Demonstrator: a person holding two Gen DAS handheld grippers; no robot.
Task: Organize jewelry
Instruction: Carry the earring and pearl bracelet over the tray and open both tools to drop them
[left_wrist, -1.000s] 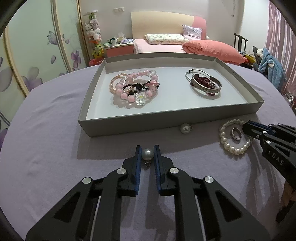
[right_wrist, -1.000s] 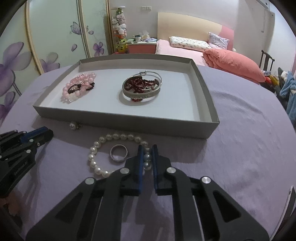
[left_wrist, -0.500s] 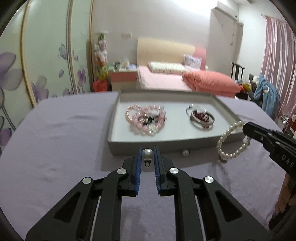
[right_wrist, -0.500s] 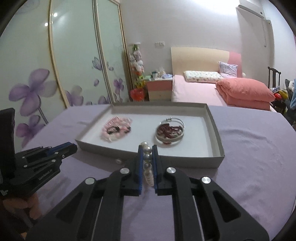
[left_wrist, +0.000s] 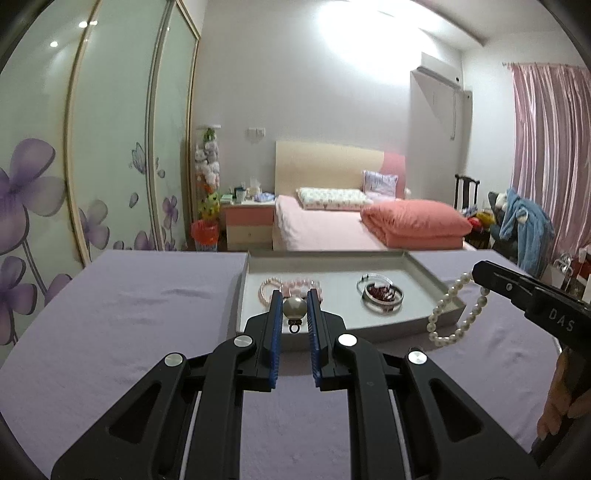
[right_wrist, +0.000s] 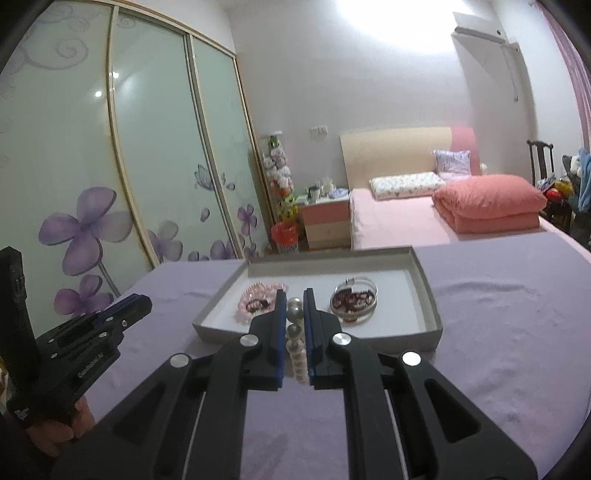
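Pink bead bracelets (left_wrist: 291, 286) half hidden behind the jaws; pearl bracelet (right_wrist: 297, 356) partly between them

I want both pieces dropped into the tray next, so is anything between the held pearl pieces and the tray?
Nothing visible blocks either. The left gripper holds the pearl earring and the right gripper the pearl bracelet, both lifted near the tray. Only its low front wall lies ahead.
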